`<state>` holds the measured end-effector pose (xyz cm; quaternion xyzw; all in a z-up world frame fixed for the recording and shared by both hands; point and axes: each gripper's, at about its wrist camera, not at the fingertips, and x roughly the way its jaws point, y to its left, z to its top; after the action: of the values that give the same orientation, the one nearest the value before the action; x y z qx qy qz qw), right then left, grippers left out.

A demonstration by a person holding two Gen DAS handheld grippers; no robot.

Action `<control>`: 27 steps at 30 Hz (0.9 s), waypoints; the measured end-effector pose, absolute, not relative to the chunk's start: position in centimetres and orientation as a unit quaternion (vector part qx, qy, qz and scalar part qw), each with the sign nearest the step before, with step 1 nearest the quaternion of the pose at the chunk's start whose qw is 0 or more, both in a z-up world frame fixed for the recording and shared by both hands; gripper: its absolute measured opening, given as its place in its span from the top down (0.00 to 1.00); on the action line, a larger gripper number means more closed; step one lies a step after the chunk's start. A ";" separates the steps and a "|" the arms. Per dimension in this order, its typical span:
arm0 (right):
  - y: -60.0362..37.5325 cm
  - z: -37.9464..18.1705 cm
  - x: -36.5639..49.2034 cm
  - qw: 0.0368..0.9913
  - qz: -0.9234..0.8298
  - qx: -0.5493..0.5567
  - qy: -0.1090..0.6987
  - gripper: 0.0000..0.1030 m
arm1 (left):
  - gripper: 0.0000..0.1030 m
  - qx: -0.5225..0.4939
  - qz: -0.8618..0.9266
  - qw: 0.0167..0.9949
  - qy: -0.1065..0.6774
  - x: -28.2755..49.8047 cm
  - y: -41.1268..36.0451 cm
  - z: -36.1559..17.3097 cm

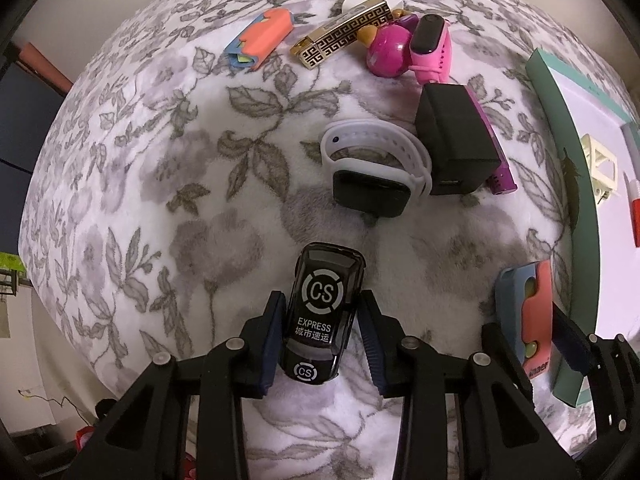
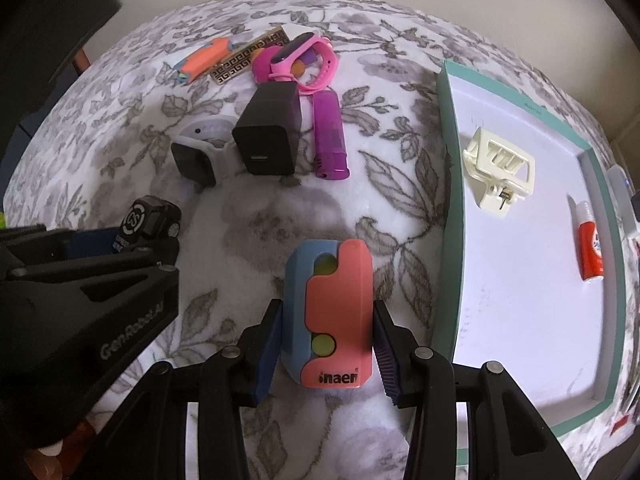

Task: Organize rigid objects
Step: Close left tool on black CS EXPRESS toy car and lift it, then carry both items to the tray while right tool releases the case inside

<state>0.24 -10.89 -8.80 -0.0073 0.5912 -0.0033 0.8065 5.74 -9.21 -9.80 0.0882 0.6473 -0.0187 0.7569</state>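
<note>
Two-handed sorting, midway. The left gripper (image 1: pixel 320 336) is clamped on a black toy car (image 1: pixel 325 312), pads against its flanks, above the blanket (image 1: pixel 160 200). The right gripper (image 2: pixel 326 344) is closed on a pink-and-blue case (image 2: pixel 330 316), held just left of the tray (image 2: pixel 452 208).

Done, as far as shown: 2 items lie in the teal-rimmed tray, a cream clip (image 2: pixel 500 176) and a red-and-white tube (image 2: pixel 588 244); a further item at the tray's far edge is too cropped to identify.

Left, by this judgement: the 2 held objects, plus 8 loose ones. Near the middle lie a white watch (image 1: pixel 376 168), a black charger (image 1: pixel 456 140) and a purple lighter (image 2: pixel 330 136), close together. Farther back, in a tight cluster, are a pink watch (image 1: pixel 430 46), a magenta toy (image 1: pixel 390 50), a gold patterned bar (image 1: pixel 344 38), a second pink-and-blue case (image 1: pixel 260 40) and a white object behind the bar, mostly hidden.

Surface: a soft fleece blanket, white with grey floral print, likely over a bed. Room: pale walls; dark furniture at the left edge.
</note>
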 end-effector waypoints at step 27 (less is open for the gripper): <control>-21.2 -3.7 0.4 0.815 -0.079 0.141 0.557 0.56 | 0.64 0.040 -0.118 0.821 0.557 4.3 -10.7 -2.1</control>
<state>0.36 -21.17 -3.70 0.1409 0.5567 -0.0790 0.8148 4.29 -10.68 -2.09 0.0401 0.5572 -0.1183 0.8210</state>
